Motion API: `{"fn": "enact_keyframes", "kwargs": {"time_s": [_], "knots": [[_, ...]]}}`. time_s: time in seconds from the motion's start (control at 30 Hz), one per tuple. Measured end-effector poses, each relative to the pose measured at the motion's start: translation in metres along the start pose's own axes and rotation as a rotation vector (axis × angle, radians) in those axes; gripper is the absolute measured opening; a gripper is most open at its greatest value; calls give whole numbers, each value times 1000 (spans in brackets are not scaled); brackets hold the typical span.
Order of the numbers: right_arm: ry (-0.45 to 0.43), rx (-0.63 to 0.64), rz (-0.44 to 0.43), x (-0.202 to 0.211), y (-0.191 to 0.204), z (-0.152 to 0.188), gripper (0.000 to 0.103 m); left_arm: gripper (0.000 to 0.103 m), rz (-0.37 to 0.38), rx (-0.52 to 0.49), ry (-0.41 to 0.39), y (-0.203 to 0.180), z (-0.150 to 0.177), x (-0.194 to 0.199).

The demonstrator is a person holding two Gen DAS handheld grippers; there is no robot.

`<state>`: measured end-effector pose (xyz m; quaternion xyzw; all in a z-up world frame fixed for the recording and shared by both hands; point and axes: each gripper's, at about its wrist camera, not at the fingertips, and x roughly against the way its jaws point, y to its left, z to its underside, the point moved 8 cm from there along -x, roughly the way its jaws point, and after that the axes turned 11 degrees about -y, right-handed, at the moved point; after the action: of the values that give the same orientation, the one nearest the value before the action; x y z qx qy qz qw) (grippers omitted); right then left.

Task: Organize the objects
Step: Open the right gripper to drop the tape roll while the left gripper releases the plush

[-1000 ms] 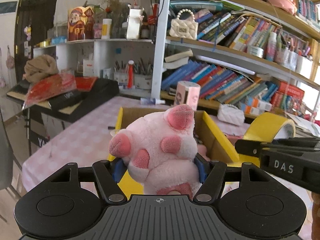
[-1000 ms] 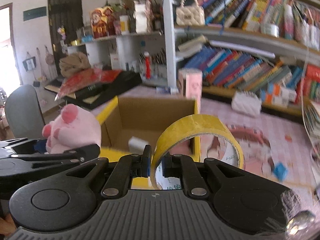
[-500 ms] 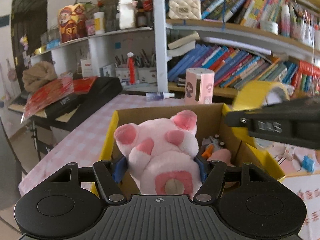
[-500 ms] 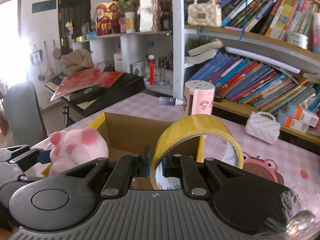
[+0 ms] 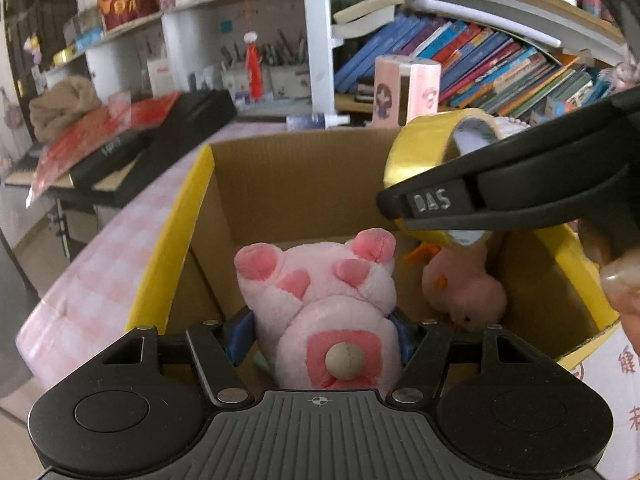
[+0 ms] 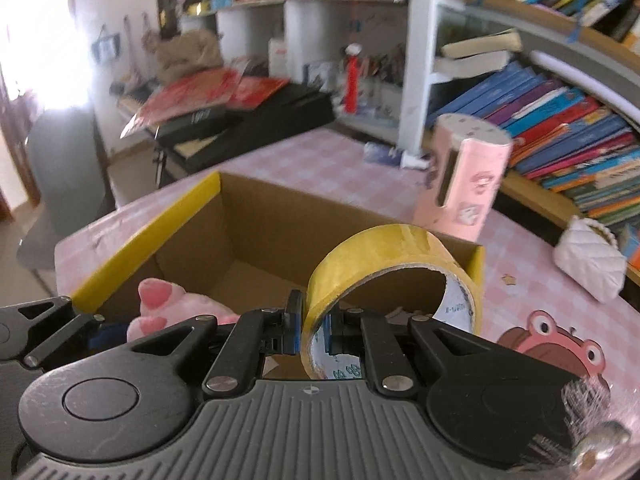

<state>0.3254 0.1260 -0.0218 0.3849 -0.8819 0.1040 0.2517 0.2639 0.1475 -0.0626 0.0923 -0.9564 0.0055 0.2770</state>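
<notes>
Two held things: a pink plush pig with darker pink ears and feet (image 5: pixel 320 300) and a roll of yellow packing tape with a white inner core (image 6: pixel 394 276).
Plush pig: squeezed at its sides between the blue pads of the left gripper (image 5: pixel 320 340), rear end and beige button tail toward the camera, hanging inside the mouth of the box.
Left gripper: about half closed, pads pressing into the pig's body.
Tape roll: standing on edge, its band pinched between the fingers of the right gripper (image 6: pixel 312 330), above the box's near right part.
Right gripper: closed almost fully on the thin wall of the roll.
Box: an open brown cardboard carton with yellow-taped rim (image 5: pixel 172 236), resting on the table.
Inside the box: a peach-pink plush toy with an orange beak (image 5: pixel 466 292), lying to the right of the pig.
Table: covered in a pink-and-white checked cloth (image 6: pixel 320 156).
Beyond the box: a pink cylindrical container with cartoon faces (image 6: pixel 464 184), upright.
Far right: a small white quilted purse (image 6: pixel 590 260) on the cloth.
</notes>
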Motion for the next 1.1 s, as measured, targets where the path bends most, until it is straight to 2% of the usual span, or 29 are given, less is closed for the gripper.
{"fn": "enact_keyframes", "kwargs": {"time_s": [0.2,0.3,0.5,0.6,0.7,0.77,0.8,0.83,0.97,1.1], "knots": [[100,41,-50,-22,9,10,10,67,6,2,7,0,2,-1],[133,54,-48,-30,8,14,10,67,5,2,11,0,2,-1],[147,38,-43,-34,6,14,10,68,7,2,24,1,1,-2],[137,23,-30,-31,3,11,19,70,19,9,30,0,1,0],[131,2,-24,-24,0,9,24,76,44,20,10,0,-2,8],[118,-18,-24,-17,-2,7,33,83,55,15,-5,-2,-4,14],[116,-29,-14,-13,-3,6,45,84,61,11,-11,-3,-4,17],[109,-37,-6,-9,-3,5,49,89,59,6,-22,-4,-5,20],[81,-59,17,8,-5,2,50,91,38,-5,-57,1,-8,34],[30,-88,63,31,-7,-1,51,91,15,44,-73,14,-9,48]]}}
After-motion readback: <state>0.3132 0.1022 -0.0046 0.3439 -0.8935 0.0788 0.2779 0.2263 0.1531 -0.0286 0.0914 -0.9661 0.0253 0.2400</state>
